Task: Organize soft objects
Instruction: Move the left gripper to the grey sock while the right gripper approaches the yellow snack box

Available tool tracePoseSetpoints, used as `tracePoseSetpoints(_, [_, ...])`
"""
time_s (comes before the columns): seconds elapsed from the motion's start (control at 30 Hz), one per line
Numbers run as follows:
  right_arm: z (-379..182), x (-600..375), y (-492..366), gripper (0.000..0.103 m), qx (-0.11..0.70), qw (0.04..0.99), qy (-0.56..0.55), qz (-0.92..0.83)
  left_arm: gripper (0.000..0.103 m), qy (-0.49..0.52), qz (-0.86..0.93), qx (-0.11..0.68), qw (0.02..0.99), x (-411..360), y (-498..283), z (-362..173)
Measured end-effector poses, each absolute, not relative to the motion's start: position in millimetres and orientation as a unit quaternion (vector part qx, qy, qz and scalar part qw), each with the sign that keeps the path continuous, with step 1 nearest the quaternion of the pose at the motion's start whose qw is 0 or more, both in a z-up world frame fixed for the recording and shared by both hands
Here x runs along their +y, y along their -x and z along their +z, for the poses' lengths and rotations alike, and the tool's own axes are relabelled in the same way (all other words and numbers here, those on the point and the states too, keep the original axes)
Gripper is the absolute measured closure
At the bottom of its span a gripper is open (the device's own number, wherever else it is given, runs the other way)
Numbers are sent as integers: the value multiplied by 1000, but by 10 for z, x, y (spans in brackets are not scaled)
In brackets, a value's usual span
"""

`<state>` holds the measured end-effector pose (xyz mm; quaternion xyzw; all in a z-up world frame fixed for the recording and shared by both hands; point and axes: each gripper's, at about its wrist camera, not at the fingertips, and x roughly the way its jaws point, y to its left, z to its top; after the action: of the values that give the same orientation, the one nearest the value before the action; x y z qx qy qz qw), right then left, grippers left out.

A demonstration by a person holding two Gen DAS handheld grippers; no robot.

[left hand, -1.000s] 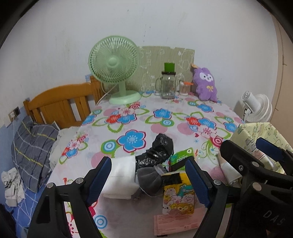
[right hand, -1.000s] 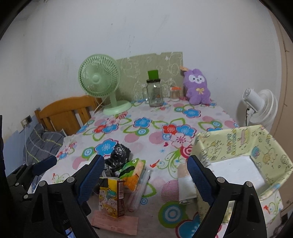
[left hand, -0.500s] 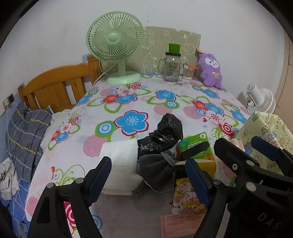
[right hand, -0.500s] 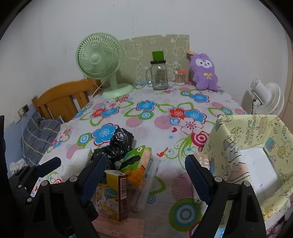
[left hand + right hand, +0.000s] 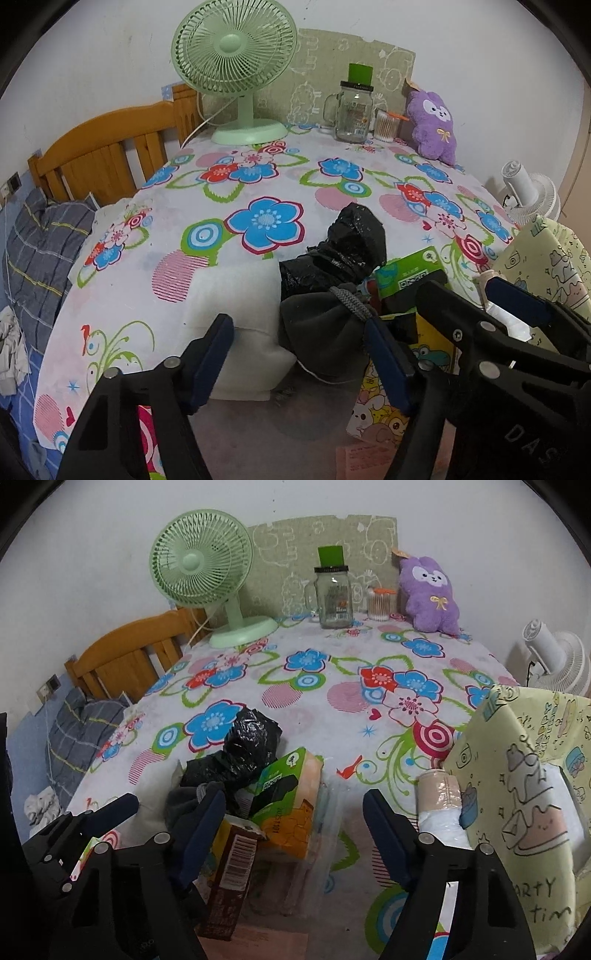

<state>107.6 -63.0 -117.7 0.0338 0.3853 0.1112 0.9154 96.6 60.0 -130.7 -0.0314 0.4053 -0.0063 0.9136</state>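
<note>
Flower-printed cloth covers the table [image 5: 258, 177], and near its front edge lie a folded white foam pad [image 5: 236, 302], a dark grey drawstring pouch [image 5: 321, 332] and a crumpled black plastic bag [image 5: 347, 243], touching one another. The left gripper [image 5: 299, 354] hangs open over pad and pouch, lower than a second ago. The right gripper [image 5: 291, 830] is open too, above a green-and-orange tissue pack [image 5: 291, 797] partly hidden by cartons. A yellow-green fabric bin [image 5: 524, 794] at the right edge is cut off.
</note>
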Motion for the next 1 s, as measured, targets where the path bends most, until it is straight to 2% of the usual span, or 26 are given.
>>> tracePoseSetpoints(0.27, [-1238,-565,-1130,29,396,910,-27,116,38,32,-15,406,913,595,-985,-1347])
tracePoseSetpoints(0.43, [-1269,-554,-1153,34,403,907,-30,119,51,34,-21,405,913,574,-969,-1341])
tracePoseSetpoints(0.63, [-1261,-543,-1135,35,403,907,-29,116,64,33,-26,403,914,549,-937,-1323])
tracePoseSetpoints(0.7, [-1250,-550,-1113,35,403,907,-30,115,75,34,-30,402,915,545,-920,-1311])
tracePoseSetpoints(0.9, [-1200,-571,-1029,34,398,910,-30,113,87,38,-38,404,913,531,-869,-1291])
tracePoseSetpoints(1.0, [-1182,-580,-973,34,398,910,-33,112,89,34,-36,400,915,526,-811,-1267])
